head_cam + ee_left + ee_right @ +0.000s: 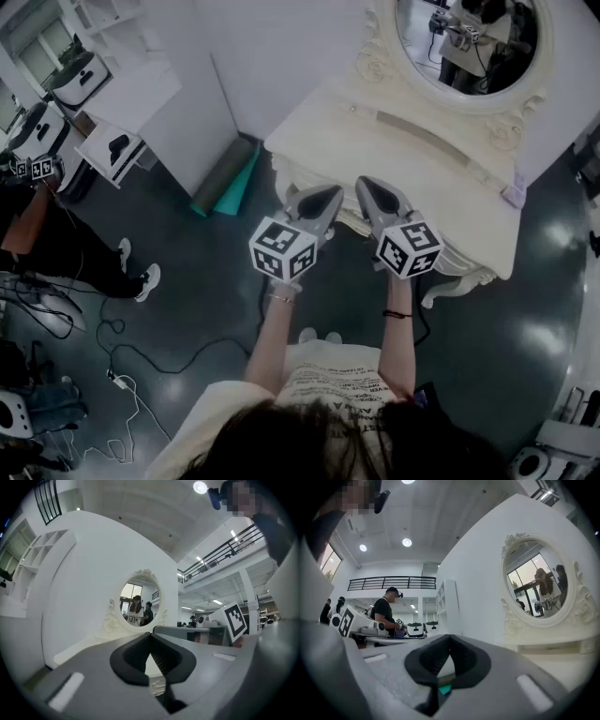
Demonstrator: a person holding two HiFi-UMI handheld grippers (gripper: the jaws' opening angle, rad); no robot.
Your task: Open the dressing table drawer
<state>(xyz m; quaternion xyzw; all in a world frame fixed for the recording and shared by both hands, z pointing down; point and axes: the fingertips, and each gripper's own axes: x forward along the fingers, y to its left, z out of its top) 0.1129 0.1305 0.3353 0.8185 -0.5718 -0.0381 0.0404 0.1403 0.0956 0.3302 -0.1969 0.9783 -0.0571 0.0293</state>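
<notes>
Drawer front lies mostly hidden under the front edge of the cream desk point(422, 173), below its oval mirror point(469, 42). Left hand-held gripper point(330, 198) and right hand-held gripper point(368, 187) hover level, side by side at that edge, jaws closed on nothing

Dark glossy floor point(187, 309), light glare on it. White partition wall point(281, 66), white shelf unit point(112, 33) to its left, window point(39, 54) beyond. Grey-and-teal rolled mat point(228, 178) on floor at wall base. Loose cables point(122, 361) on floor. Round ceiling lights point(407, 542); railed balcony point(391, 582) high up.
</notes>
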